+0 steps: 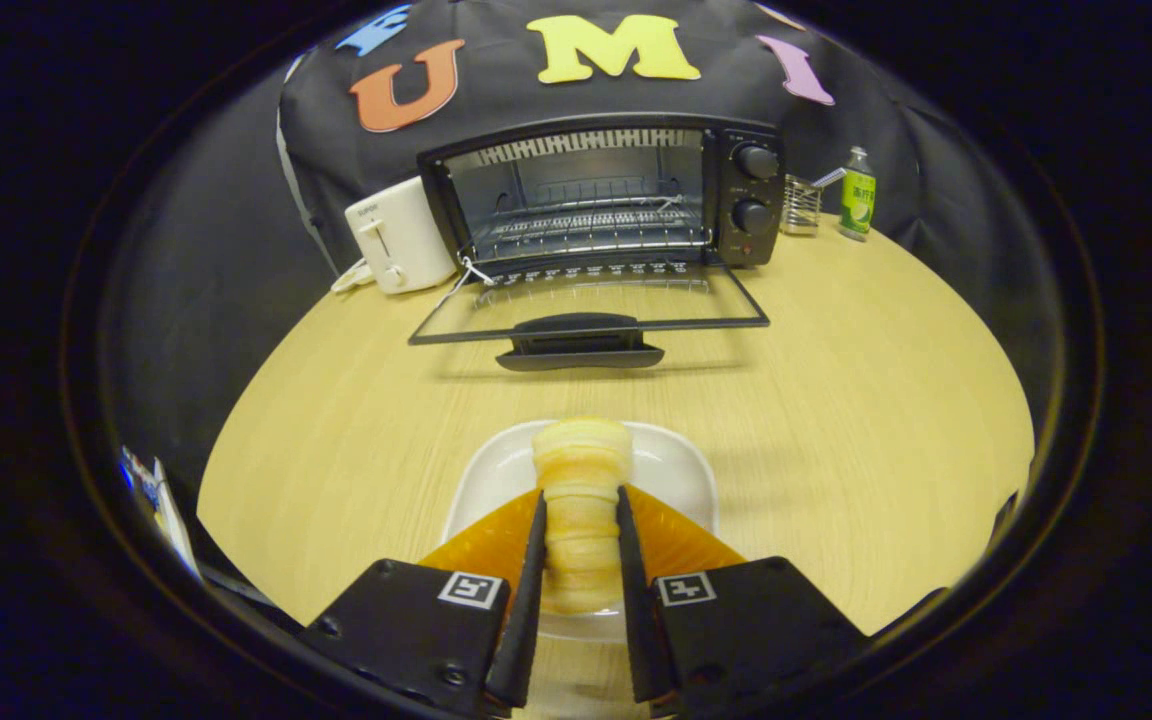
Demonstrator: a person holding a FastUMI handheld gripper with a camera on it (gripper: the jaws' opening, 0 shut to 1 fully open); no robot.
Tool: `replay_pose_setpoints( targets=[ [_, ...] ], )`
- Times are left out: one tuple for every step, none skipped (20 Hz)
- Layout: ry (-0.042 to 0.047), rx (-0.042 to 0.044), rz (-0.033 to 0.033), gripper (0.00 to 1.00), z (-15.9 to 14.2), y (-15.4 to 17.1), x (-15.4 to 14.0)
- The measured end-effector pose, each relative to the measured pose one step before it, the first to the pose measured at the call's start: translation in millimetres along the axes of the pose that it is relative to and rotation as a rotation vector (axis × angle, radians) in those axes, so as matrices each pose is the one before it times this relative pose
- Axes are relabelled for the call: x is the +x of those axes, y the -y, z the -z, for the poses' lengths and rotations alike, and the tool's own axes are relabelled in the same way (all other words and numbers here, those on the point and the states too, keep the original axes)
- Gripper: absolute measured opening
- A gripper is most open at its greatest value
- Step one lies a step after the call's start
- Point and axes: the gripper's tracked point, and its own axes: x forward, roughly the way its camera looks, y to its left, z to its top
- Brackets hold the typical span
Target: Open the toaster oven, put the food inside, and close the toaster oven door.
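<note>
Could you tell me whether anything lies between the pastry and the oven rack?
Nothing visible does. The gripper is shut on the pastry over the plate. Beyond it lies bare table, and the oven door is folded down flat, leaving the rack exposed.

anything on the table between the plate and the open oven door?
No. In the gripper view, only bare table separates the white plate from the lowered oven door. The gripper grips the bread.

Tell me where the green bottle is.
In the gripper view, the green bottle stands at the table's far edge, right of the toaster oven, beside a wire holder.
</note>
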Motion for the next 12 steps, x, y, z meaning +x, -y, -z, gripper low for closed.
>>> replay_pose_setpoints(
  targets=[
    [0.01673,0.0031,-0.00069,0.42,-5.85,-1.61,-2.59],
    [0.0116,-0.00096,-0.00305,0.42,-4.85,-2.04,-2.35],
    [0.01453,0.0005,-0.00661,0.41,-4.54,-3.71,-2.57],
    [0.01808,0.00158,-0.00651,0.4,-6.12,-2.77,-2.95],
    [0.01802,-0.00112,-0.01295,0.4,-5.8,-4.02,-3.22],
    [0.01433,-0.00297,-0.0153,0.4,-7.33,-3.94,-1.76],
    [0.01931,0.00379,-0.00222,0.4,-7.9,0.28,-1.94],
    [0.01904,0.00056,-0.00268,0.4,-10.21,0.12,-0.9],
    [0.02243,0.00141,0.00274,0.4,-9.65,0.72,-1.41],
    [0.0227,0.00249,0.00195,0.4,-10.94,1.14,-1.06],
    [0.02032,0.00657,-0.00082,0.4,-9.51,0.43,-0.14],
    [0.01817,0.0135,-0.00427,0.4,-10.35,0.21,-0.28]
  ],
)
